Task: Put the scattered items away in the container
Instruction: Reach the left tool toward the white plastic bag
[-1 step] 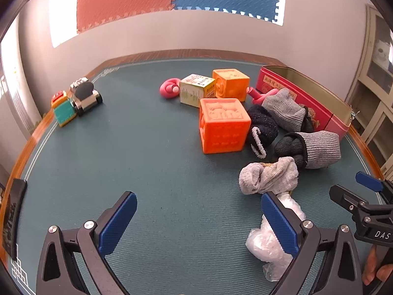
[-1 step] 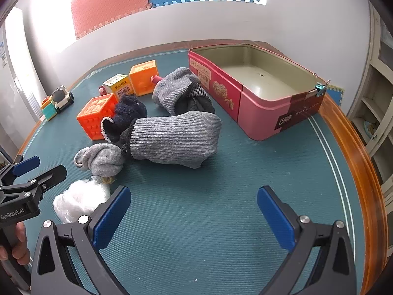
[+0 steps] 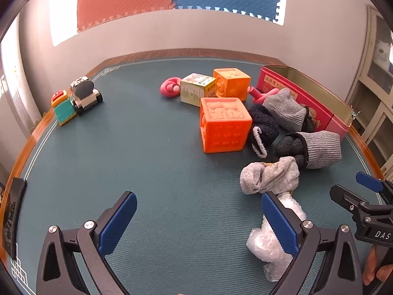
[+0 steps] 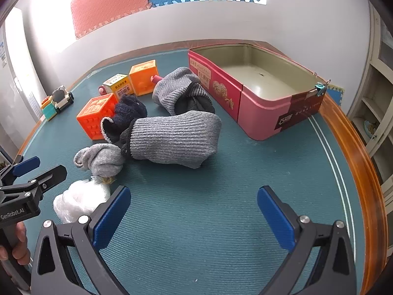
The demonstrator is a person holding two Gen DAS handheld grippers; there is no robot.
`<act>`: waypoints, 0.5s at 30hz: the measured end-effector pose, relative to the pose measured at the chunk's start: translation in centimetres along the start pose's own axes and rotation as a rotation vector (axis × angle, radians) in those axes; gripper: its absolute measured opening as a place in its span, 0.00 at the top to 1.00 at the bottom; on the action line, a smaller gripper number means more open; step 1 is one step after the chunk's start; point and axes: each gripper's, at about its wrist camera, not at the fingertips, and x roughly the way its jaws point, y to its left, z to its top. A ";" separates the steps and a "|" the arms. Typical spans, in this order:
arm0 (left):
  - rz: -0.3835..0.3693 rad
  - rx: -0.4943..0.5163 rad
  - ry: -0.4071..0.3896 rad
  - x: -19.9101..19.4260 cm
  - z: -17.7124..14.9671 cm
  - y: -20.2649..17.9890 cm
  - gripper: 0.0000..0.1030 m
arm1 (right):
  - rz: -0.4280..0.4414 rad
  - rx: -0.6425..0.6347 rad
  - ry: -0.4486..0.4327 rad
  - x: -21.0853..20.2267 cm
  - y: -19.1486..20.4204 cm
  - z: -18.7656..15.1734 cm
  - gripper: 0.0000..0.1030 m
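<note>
A pink tin box (image 4: 260, 113) stands open and empty at the right; its wall shows in the left wrist view (image 3: 307, 98). Before it lie grey rolled socks (image 4: 172, 137), a dark sock (image 4: 130, 113), a light grey sock bundle (image 3: 270, 175) and a white plastic bag (image 3: 272, 241). Two orange cubes (image 3: 224, 125) (image 3: 232, 82), a small carton (image 3: 196, 92) and a pink toy (image 3: 169, 87) lie behind. My left gripper (image 3: 199, 221) is open and empty, right finger beside the bag. My right gripper (image 4: 194, 218) is open and empty over bare mat.
Toy vehicles (image 3: 76, 99) sit at the far left edge of the green mat (image 3: 147, 147). A wooden table rim (image 4: 353, 147) runs along the right, with shelves (image 4: 378, 113) beyond. A wall with foam tiles stands behind.
</note>
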 end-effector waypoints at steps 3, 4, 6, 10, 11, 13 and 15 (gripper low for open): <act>0.008 0.018 -0.008 0.2 0.1 -0.2 0.01 | 0.004 -0.003 0.005 -0.1 -0.2 0.1 0.00; 0.011 0.024 -0.011 0.2 0.1 -0.3 0.01 | 0.005 -0.004 0.009 -0.1 -0.3 0.1 0.00; 0.017 0.037 -0.017 0.4 0.2 -0.4 0.01 | 0.001 -0.014 0.012 -0.1 -0.2 0.2 0.00; 0.004 0.050 -0.029 0.0 0.0 0.1 0.01 | 0.013 -0.015 0.009 -0.2 -0.4 0.0 0.00; 0.003 0.051 -0.027 0.0 0.0 0.1 0.01 | 0.011 -0.015 0.009 -0.1 -0.4 -0.1 0.00; 0.001 0.044 -0.022 -0.2 0.0 -0.1 0.01 | 0.006 -0.013 0.014 0.3 -0.5 0.0 0.00; 0.000 0.037 -0.017 -0.3 0.0 -0.2 0.01 | 0.001 -0.004 0.017 0.4 -0.9 -0.1 0.00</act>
